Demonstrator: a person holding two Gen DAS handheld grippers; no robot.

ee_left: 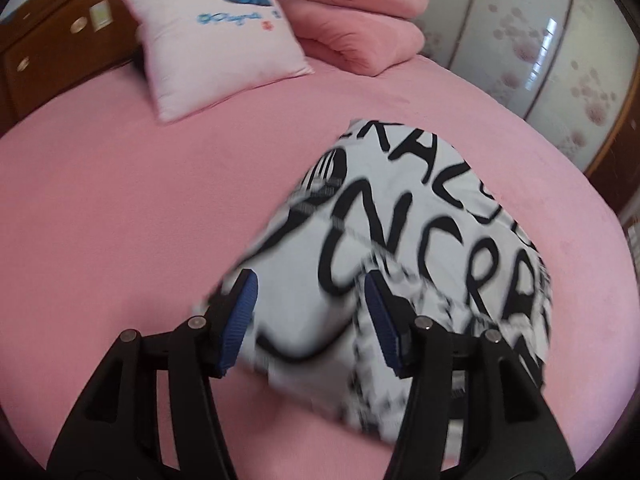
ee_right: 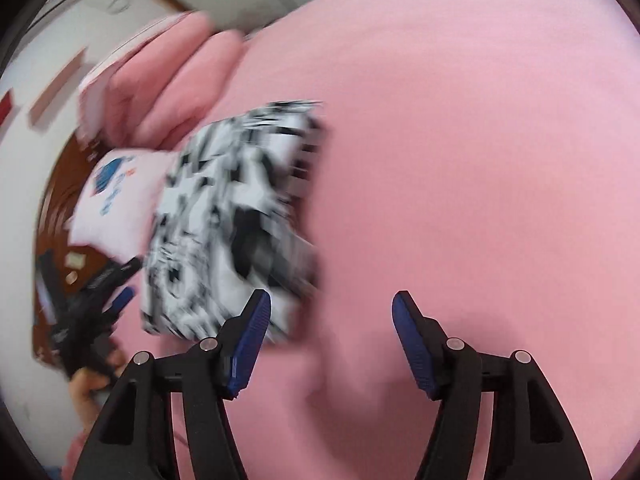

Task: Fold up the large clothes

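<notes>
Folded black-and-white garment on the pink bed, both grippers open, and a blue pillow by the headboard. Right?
Not quite: the pillow is white with a blue print, as the left wrist view shows. The garment, bed, open left gripper and open right gripper are right.

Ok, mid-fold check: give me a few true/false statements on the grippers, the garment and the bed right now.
1. The black-and-white lettered garment lies folded on the pink bed sheet. True.
2. The left gripper is clamped shut on the garment. False: its jaws are apart, with the garment below them.
3. The right gripper is open over bare sheet. True.
4. The white pillow lies on top of the garment. False: it sits apart, near the headboard.
5. A folded pink blanket sits beside the pillow. True.
</notes>
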